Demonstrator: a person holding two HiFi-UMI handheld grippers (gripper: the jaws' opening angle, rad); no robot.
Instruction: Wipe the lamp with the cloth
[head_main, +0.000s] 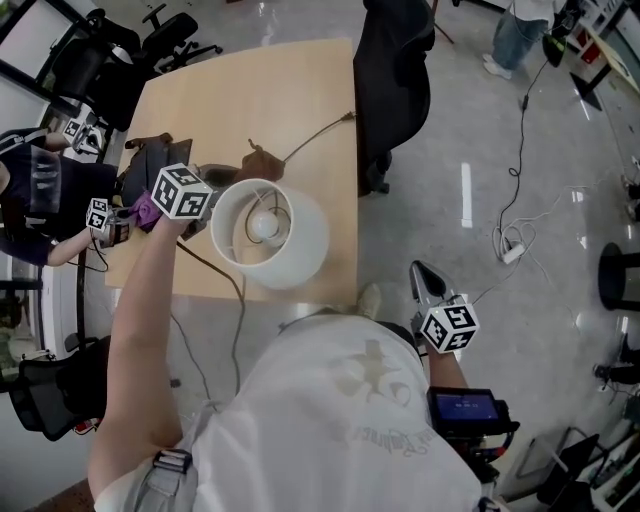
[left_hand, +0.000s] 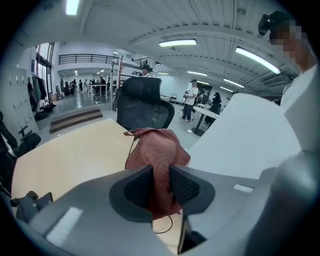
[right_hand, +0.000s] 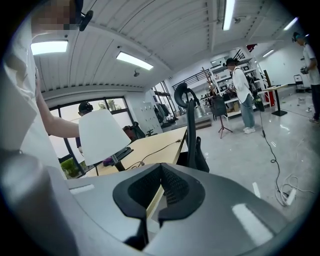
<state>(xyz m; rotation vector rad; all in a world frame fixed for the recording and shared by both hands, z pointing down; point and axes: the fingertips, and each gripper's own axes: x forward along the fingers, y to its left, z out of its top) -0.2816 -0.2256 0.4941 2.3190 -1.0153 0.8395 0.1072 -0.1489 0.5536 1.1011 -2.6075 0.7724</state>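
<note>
A reddish-brown cloth (left_hand: 156, 150) stands up from between the pads of my left gripper (left_hand: 161, 175), which is shut on it. In the head view that cloth (head_main: 262, 160) shows just beyond the lamp's white shade (head_main: 285, 240), with the left gripper's marker cube (head_main: 182, 190) at the shade's left rim. The shade (left_hand: 250, 135) fills the right of the left gripper view, close to the cloth. The bulb (head_main: 264, 224) is visible inside the shade. My right gripper (head_main: 424, 274) hangs off the table's right side, shut on nothing, with the lamp (right_hand: 100, 135) far to its left.
The lamp's cord (head_main: 315, 135) runs across the wooden table (head_main: 200, 90). A black office chair (head_main: 395, 70) stands at the table's far right edge. Dark items (head_main: 150, 160) lie at the left edge, where another person (head_main: 40, 200) sits. A power strip (head_main: 512, 252) lies on the floor.
</note>
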